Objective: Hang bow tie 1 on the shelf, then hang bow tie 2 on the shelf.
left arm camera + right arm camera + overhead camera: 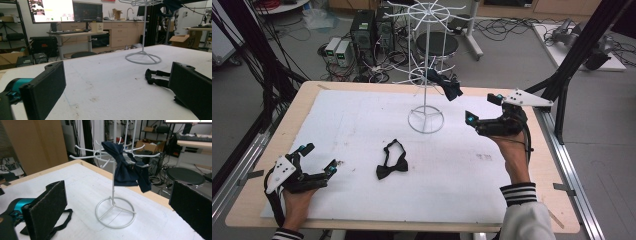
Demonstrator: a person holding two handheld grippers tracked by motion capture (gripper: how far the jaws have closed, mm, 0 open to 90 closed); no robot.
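From the high view I see my left gripper (319, 159) low at the tabletop's (362, 115) near-left corner, jaws spread wide and empty, and my right gripper (484, 107) raised at the right, also wide open with nothing in it. A black bow tie (392, 162) lies flat on the white sheet between them, well apart from both, while a dark blue bow tie (447, 85) hangs on the white wire rack (426, 120). In the left gripper view, the black bow tie (156, 76) lies just beyond my right-hand jaw, the rack's base (143, 58) farther off. In the right gripper view, the blue bow tie (127, 170) droops from the rack's (113, 217) arms, framed between my parted jaws.
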